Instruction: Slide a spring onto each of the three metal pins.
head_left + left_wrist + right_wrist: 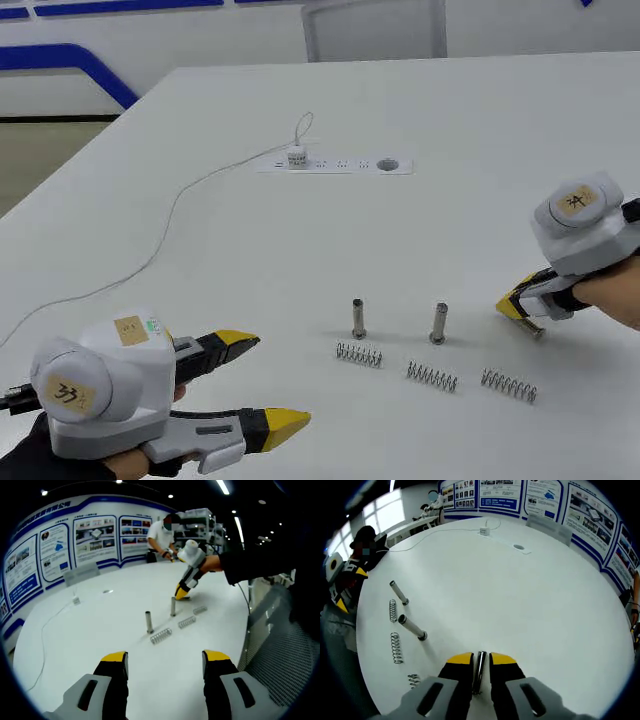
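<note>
Two metal pins stand upright on the white table [300,240], the left pin [358,318] and the middle pin [439,323]. A spring lies in front of each: left spring [359,354], middle spring [432,376], right spring [508,385]. My right gripper [522,312] is at the right, low over the table, shut on a third metal pin [480,671] that lies between its yellow tips. My left gripper [268,385] waits open at the lower left, well short of the springs, nothing between its fingers [116,661].
A white power strip [332,164] with a plug and a thin cable [170,215] lies farther back on the table. Another person [161,535] stands at the far end of the table. A mesh panel [280,650] runs along the table's edge.
</note>
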A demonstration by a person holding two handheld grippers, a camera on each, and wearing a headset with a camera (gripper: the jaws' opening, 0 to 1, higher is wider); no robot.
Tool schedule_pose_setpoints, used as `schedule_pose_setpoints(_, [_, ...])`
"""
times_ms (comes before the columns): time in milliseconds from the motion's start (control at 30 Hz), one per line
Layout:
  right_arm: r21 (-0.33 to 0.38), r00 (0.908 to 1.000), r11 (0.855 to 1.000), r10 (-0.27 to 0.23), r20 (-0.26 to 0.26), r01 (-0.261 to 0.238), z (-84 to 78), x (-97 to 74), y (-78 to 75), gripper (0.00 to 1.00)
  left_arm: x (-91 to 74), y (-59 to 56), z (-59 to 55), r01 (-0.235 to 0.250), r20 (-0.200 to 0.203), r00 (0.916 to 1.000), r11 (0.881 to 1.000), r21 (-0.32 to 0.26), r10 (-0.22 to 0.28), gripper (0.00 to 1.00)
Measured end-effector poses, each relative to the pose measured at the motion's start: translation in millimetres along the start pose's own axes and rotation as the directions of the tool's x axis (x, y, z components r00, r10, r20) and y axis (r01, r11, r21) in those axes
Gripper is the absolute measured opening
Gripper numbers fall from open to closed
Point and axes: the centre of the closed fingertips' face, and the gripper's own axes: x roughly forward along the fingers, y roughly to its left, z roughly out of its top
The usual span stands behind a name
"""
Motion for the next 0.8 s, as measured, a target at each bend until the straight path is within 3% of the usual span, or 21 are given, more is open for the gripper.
schedule_pose_setpoints(267, [0.011, 0.9993, 1.0, 0.006, -0.037, -0.005, -6.4, 6.7, 1.6, 0.13, 0.4, -0.9, -0.4, 0.004, 0.0, 1.0, 1.0, -0.002, -0.004, 0.61])
schedule_pose_setpoints(633, [0.049, 0.9986, 0.999, 0.018, -0.049, -0.016, -5.7, 7.5, 1.0, 0.1, 0.7, -1.5, -0.8, 0.009, 0.001, 1.0, 1.0, -0.004, -0.009, 0.61])
schedule_pose_setpoints(800, [0.01, 0.9977, 1.0, 0.008, -0.067, -0.007, -5.7, 7.4, 3.1, 0.1, 0.0, -1.0, -0.1, 0.007, 0.005, 1.0, 1.0, -0.004, -0.007, 0.61])
